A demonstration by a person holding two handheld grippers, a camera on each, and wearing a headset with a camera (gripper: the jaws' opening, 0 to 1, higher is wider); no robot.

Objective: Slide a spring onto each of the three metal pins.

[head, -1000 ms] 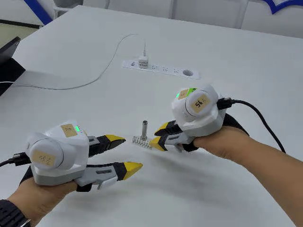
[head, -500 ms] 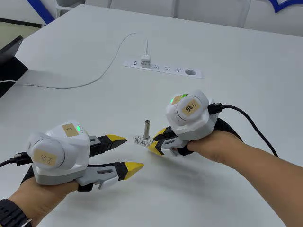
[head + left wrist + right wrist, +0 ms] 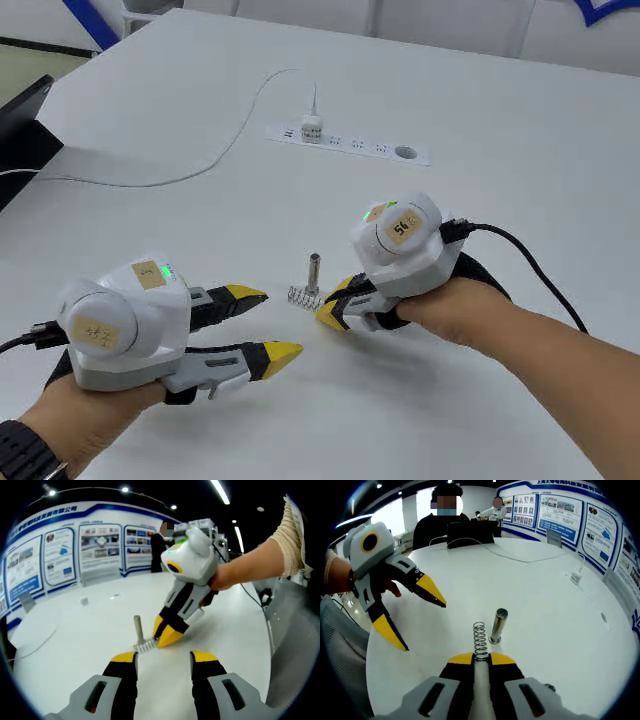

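A single short metal pin [image 3: 314,270] stands upright on the white table [image 3: 500,150]. Beside its base lies a small coil spring [image 3: 302,296], flat on the table. My right gripper [image 3: 333,307] is shut on the spring's near end; in the right gripper view the spring [image 3: 480,639] runs forward from the right gripper [image 3: 481,659], just left of the pin [image 3: 497,625]. My left gripper [image 3: 262,322] hovers open and empty left of them. In the left gripper view, the left gripper [image 3: 164,657] faces the spring [image 3: 145,645] and the pin [image 3: 138,627].
A white power strip [image 3: 345,146] with a plug [image 3: 312,127] and a thin cable [image 3: 225,145] lies farther back. A dark object [image 3: 20,125] sits at the left edge. A black cable [image 3: 530,262] trails from the right gripper. A person [image 3: 445,515] sits across the table.
The right gripper, still holding the spring's end, has shifted a little closer to the pin. The left gripper has stayed in place and open.
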